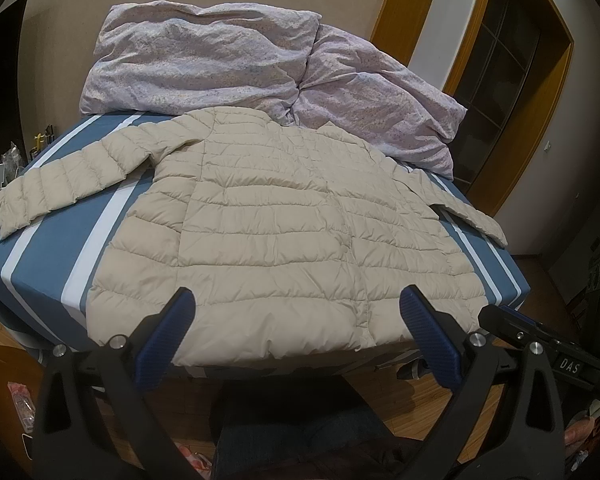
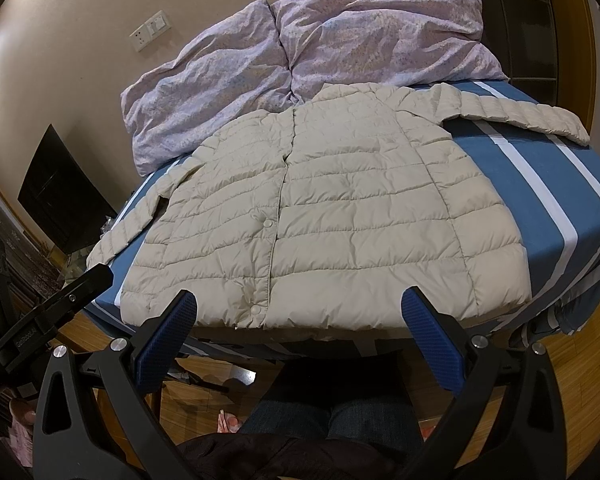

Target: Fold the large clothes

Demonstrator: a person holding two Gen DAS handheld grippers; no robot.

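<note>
on the striped bed (image 1: pixel 52 264), one jacket (image 1: pixel 284 236), two pillows (image 1: pixel 204 60).

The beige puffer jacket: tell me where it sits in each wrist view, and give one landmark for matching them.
Left wrist: the beige puffer jacket fills the centre, spread flat, sleeves out to both sides.
Right wrist: the jacket lies centre, snap placket left of middle.
Shared landmark: the lilac floral pillows lie beyond its collar on the blue striped sheet.
</note>
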